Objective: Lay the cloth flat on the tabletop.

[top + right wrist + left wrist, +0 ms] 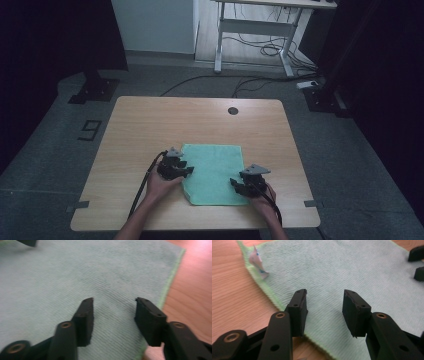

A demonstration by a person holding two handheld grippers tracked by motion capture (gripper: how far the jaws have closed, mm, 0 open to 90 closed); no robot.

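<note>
On table [150, 125]: towel [212, 172], edges free.

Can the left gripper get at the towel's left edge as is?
Probably yes. The left gripper hangs open right over the towel at its left edge, nothing lies between the jaws, and the right gripper sits at the opposite side.

From the high view I can't tell how my left gripper [186, 171] and right gripper [235, 183] hold their jaws; they are too small and dark there. In the left gripper view the towel [342, 272] runs off the top and right edges, and its label [257, 263] is too blurred to read. The right gripper view is soft, the towel's weave smeared.
</note>
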